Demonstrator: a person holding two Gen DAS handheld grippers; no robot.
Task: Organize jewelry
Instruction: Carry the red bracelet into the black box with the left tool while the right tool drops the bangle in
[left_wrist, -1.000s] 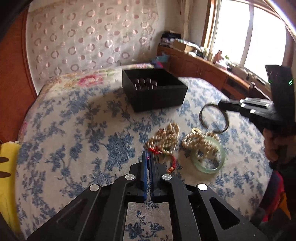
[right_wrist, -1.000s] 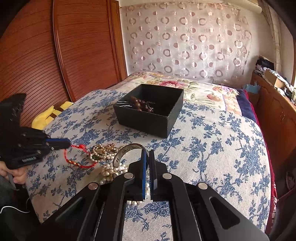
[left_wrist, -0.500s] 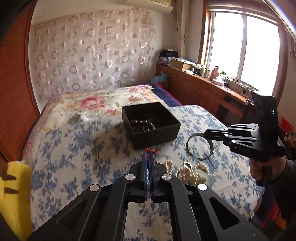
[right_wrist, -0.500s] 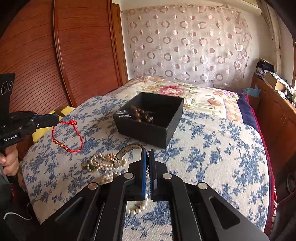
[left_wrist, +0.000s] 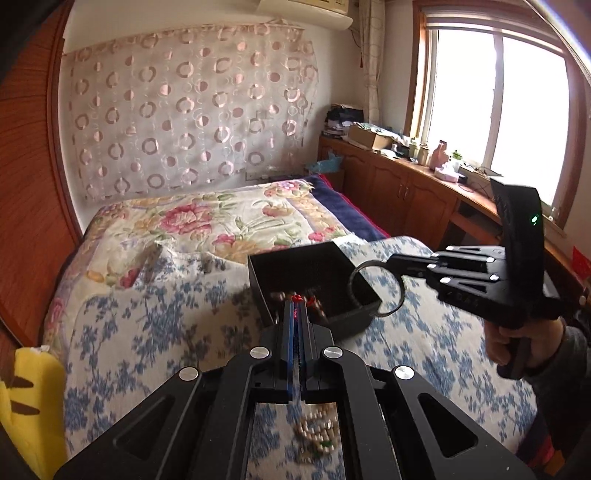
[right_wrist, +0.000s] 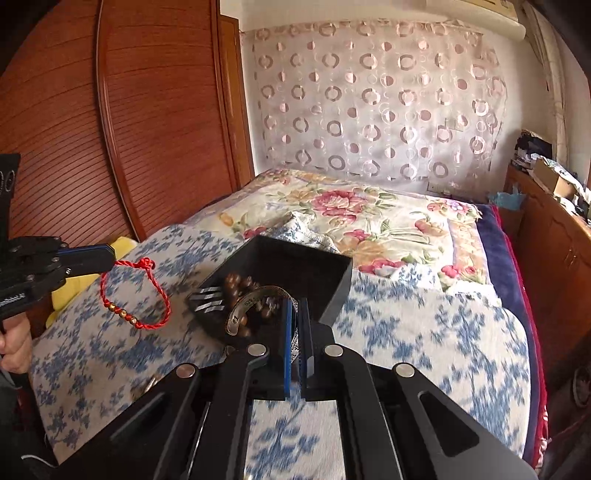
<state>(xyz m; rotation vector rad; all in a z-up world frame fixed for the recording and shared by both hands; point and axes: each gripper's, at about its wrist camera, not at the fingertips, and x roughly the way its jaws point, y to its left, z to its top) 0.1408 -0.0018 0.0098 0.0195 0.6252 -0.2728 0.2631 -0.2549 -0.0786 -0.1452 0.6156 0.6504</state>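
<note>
Jaws pinching — braided cord bracelet (right_wrist: 135, 295), metal bangle (right_wrist: 255, 308)

So there's a box (right_wrist: 332, 291) sitting on the bed (right_wrist: 461, 350), roughly mid-mattress, with a beaded bracelet (right_wrist: 240, 282) and some clips (right_wrist: 208, 299) inside it. The right gripper (left_wrist: 391, 264) hangs over the box's right edge with a bangle (left_wrist: 376, 288) dangling from it. The left gripper (right_wrist: 110, 254) is off to the box's left, above the bedspread, a cord bracelet (right_wrist: 136, 295) hanging from its tip. A pearl strand (left_wrist: 317, 439) lies on the bed nearer the foot. Behind the bed there's a curtain (left_wrist: 192, 122), cabinets (left_wrist: 399, 192) along the right.
</note>
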